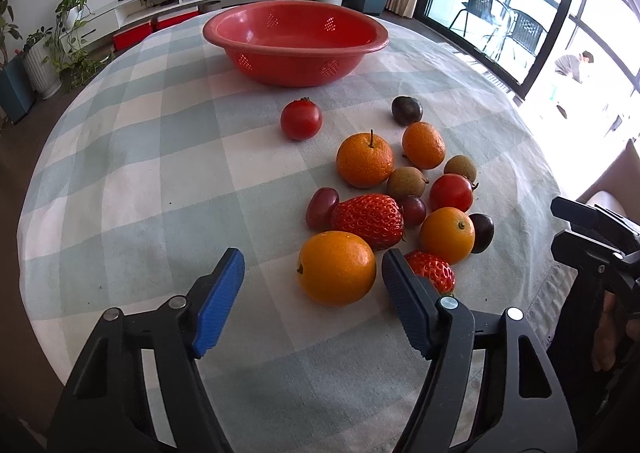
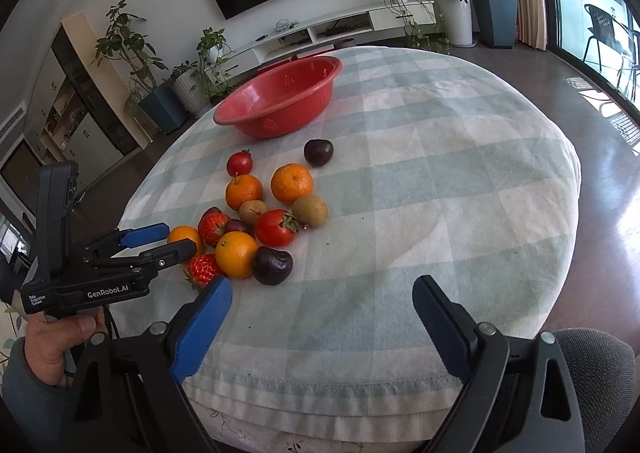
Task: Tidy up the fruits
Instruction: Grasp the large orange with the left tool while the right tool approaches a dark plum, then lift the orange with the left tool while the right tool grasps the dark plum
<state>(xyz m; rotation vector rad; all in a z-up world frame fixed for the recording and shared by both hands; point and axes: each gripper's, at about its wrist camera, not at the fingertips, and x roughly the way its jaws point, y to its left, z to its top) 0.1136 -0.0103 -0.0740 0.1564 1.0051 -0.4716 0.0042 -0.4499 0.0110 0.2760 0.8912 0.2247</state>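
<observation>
A red colander bowl [image 1: 296, 41] stands empty at the far side of the checked tablecloth; it also shows in the right wrist view [image 2: 280, 97]. Several fruits lie in a loose pile: oranges, strawberries, tomatoes, kiwis, grapes and dark plums. My left gripper [image 1: 312, 265] is open, its jaws on either side of the nearest orange [image 1: 337, 268], just short of it. A strawberry [image 1: 434, 271] sits behind its right finger. My right gripper [image 2: 322, 293] is open and empty above the near table edge, right of a dark plum [image 2: 272, 265]. The left gripper [image 2: 172, 239] shows there beside the pile.
One tomato [image 1: 301, 120] lies apart, between the pile and the bowl. The tablecloth [image 2: 440, 193] is bare to the right of the fruit. Potted plants, a TV stand and a glass door surround the table. A grey chair back [image 2: 592, 349] is at the near right.
</observation>
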